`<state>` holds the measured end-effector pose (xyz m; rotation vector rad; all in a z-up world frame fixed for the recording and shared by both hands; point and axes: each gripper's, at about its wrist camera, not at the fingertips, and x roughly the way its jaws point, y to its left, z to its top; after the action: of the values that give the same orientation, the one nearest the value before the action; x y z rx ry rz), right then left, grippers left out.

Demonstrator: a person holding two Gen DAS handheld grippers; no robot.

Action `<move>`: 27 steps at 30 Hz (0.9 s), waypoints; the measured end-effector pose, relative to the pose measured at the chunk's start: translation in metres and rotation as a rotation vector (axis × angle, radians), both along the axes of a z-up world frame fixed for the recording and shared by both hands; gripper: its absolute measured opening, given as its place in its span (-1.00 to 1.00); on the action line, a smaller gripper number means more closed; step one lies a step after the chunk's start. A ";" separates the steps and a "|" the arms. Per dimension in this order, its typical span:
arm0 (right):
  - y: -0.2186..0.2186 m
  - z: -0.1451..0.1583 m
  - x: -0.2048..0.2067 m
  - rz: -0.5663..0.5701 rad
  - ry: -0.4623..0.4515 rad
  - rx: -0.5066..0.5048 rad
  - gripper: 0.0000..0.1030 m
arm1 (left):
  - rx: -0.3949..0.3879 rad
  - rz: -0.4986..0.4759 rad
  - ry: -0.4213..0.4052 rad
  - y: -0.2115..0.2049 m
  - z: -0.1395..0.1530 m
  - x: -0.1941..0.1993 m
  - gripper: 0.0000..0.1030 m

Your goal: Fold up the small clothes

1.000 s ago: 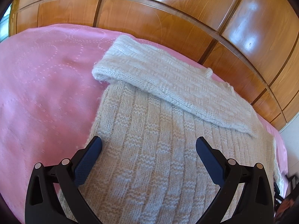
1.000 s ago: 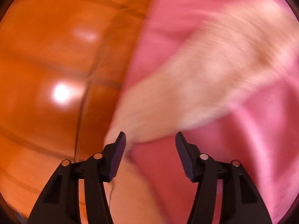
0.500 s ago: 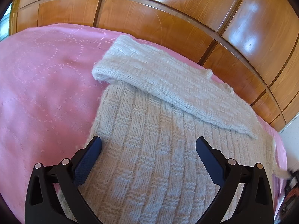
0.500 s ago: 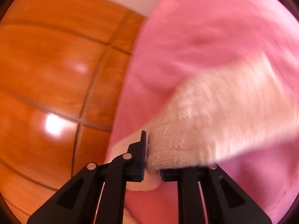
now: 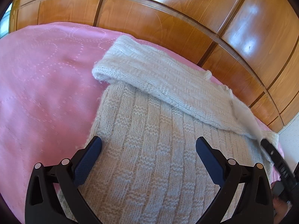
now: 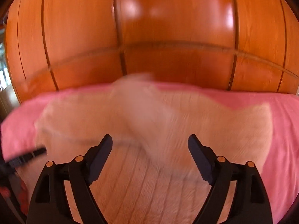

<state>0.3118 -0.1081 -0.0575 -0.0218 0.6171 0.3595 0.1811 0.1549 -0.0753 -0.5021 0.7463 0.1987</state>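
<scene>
From the left wrist, the left claw (image 5: 148, 145) hung spread over a cream basket-weave knitted sweater (image 5: 153, 149) lying flat on the pink stitched bedspread (image 5: 46, 78), one sleeve (image 5: 158, 74) folded across. From the right wrist, blurred, the right claw (image 6: 150, 145) gaped above that sweater (image 6: 149, 177), glossy wooden panelling (image 6: 149, 28) behind.

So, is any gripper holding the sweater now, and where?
Nothing is held: left gripper and right gripper are both open above the sweater.
</scene>
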 end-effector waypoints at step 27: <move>-0.162 -0.042 -0.020 -0.598 0.061 0.609 0.96 | -0.129 -0.296 0.116 -0.124 0.035 0.151 -0.10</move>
<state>0.2914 -0.2700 -0.0998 0.7452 0.5258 -0.0455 0.3323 0.0312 -0.0398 -0.4990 0.9410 -0.0983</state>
